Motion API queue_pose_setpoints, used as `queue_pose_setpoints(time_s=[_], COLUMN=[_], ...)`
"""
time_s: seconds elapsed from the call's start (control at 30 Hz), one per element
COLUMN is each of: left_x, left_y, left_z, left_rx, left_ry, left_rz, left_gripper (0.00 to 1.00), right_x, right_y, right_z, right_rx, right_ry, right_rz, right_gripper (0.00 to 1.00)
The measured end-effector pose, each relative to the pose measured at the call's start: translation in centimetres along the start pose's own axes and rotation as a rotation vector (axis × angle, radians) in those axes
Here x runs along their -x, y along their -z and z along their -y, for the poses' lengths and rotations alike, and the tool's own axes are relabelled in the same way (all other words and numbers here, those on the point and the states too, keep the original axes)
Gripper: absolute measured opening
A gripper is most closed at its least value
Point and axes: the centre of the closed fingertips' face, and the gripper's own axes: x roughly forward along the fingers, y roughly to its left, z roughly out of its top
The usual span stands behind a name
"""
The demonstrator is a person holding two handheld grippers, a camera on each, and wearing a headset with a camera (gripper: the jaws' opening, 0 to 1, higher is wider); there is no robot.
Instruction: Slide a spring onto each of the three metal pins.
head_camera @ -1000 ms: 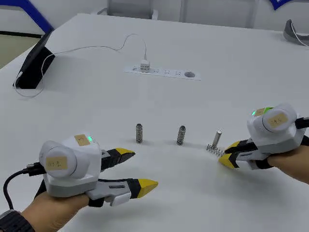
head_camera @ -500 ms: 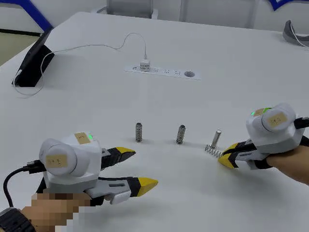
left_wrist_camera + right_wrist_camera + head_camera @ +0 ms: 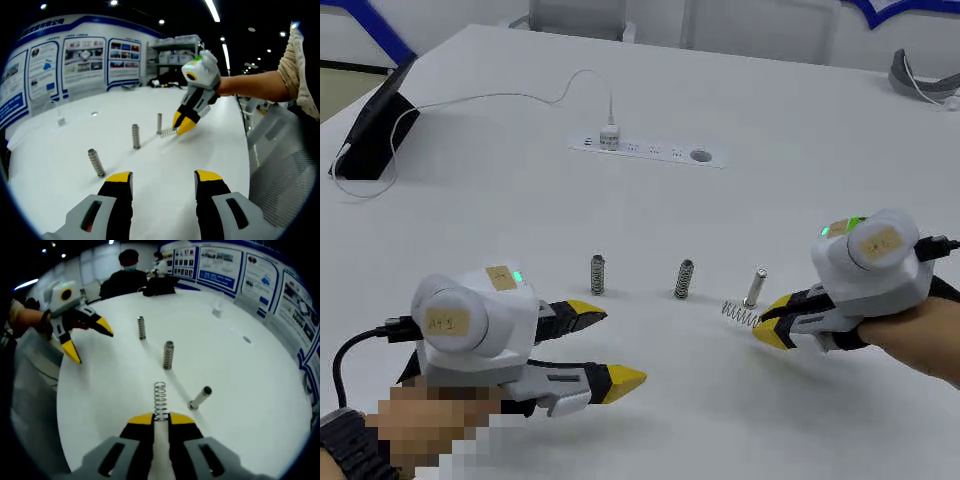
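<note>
Three metal pins stand in a row on the white table. The left pin and the middle pin each wear a spring. On the right, the third pin is bare and leans a little. My right gripper is shut on one end of a loose spring, which lies low beside the bare pin's foot. In the right gripper view the spring sticks forward from the shut tips, left of the bare pin. My left gripper hovers open at the front left with nothing in it.
A white power strip with a plugged cable lies at the table's middle back. A black tablet stand sits at the far left. Grey headphones rest at the far right. People sit beyond the table.
The head camera has shifted. My right gripper has carried the spring a little to the left, past the bare pin's foot. The left gripper stays open and in place.
</note>
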Motion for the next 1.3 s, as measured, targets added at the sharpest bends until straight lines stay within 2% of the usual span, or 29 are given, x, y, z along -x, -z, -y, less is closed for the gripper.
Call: queue_pose_setpoints(time_s=[0.37,0.7,1.0,1.3], left_x=[-0.8,-1.5,-1.8,-1.9], left_y=[-0.4,-1.1,-1.2,-0.8], left_z=[0.3,1.1,2.2,3.7], left_rx=[-0.045,-0.087,-0.119,-0.168], left_ry=[0.040,0.079,0.124,0.169], left_rz=[-0.009,-0.006,-0.011,-0.029], left_gripper=[0.47,0.42,0.33,0.24], right_x=[-0.2,-0.1,0.1,0.2], right_y=[-2.3,-3.9,-4.4,-4.1], right_z=[-3.7,-6.2,-8.3,-9.6], right_rx=[0.094,0.179,0.245,0.306], right_ry=[-0.087,-0.157,-0.220,-0.270], right_rz=[-0.001,-0.005,-0.020,-0.048], right_gripper=[0.12,0.12,0.12,0.12])
